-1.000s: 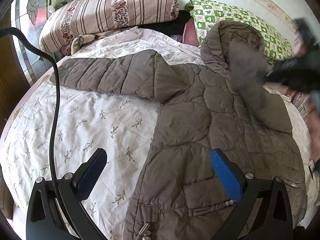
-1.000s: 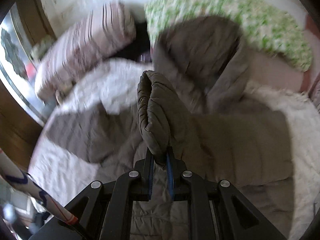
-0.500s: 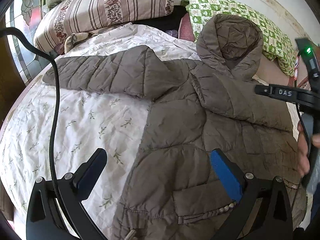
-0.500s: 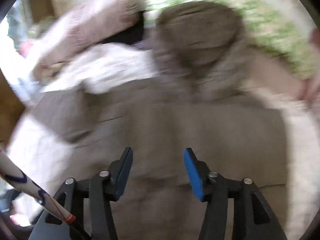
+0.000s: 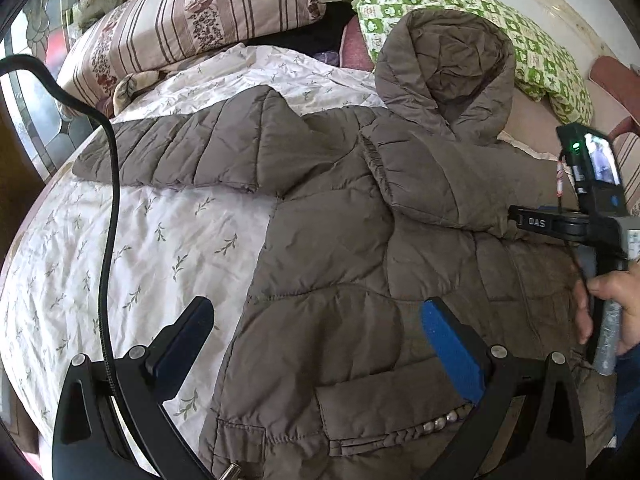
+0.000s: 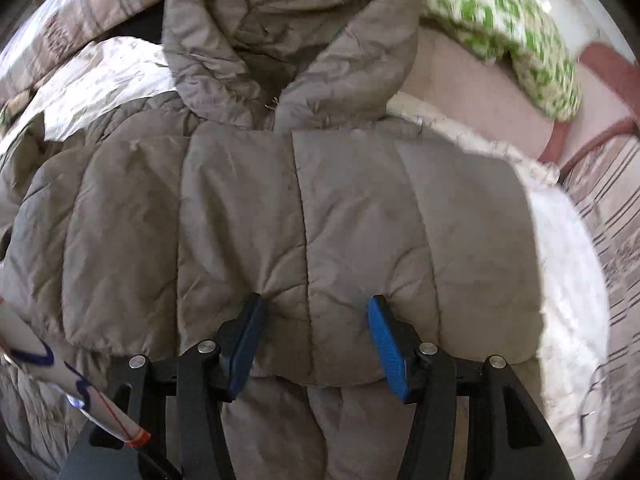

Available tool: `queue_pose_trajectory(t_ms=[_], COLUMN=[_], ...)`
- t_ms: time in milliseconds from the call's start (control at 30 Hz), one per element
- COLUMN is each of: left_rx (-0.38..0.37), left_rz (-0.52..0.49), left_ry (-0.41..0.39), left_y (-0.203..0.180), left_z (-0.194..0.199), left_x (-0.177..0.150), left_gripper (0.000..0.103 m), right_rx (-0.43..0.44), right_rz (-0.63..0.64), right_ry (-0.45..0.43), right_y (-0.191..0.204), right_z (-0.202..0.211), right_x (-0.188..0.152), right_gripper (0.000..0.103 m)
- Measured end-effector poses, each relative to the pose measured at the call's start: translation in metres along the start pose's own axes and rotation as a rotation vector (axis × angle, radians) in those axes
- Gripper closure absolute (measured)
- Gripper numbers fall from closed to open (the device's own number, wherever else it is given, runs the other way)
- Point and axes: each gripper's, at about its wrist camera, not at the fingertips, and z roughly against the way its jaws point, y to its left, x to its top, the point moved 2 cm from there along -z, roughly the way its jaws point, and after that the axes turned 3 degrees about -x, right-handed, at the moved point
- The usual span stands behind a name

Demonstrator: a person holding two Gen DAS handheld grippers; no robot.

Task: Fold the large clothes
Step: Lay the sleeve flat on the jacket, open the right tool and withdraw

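Since a second ago, right gripper (image 6: 316, 312) had let go of the sleeve (image 6: 280, 248), which lay folded across the jacket (image 5: 340, 248) on the bed (image 5: 152, 240); jaws apart, tips on it. Left gripper (image 5: 316, 324) gaped above the hem. Left view alone showed the other sleeve (image 5: 180, 152) spread; hood (image 5: 444, 64) by the pillows (image 5: 192, 20).

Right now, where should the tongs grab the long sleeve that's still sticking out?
Grab the brown quilted sleeve at its cuff end, far left on the leafy white bedsheet. It lies flat and straight, so the open left tongs can slide in from the bed's edge and pinch it.
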Motion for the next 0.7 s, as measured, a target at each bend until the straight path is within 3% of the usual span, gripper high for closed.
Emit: queue_pose_trajectory(t_ms=[200, 467, 700], left_rx=[-0.001, -0.015, -0.014], left_rz=[-0.002, -0.021, -0.059], left_ry=[0.004, 0.055, 0.109], left_y=[-0.002, -0.012, -0.024], left_z=[0.000, -0.011, -0.027], left_x=[-0.001, -0.008, -0.018], left_gripper=[0.000, 0.000, 0.000], right_rx=[0.018, 0.175, 0.308], right_rz=[0.073, 0.028, -0.040], right_ry=[-0.037, 0.093, -0.022], right_y=[0.008, -0.002, -0.034], right_z=[0.044, 0.058, 0.091], right_x=[-0.029, -0.119, -0.138], right_gripper=[0.045, 0.044, 0.043])
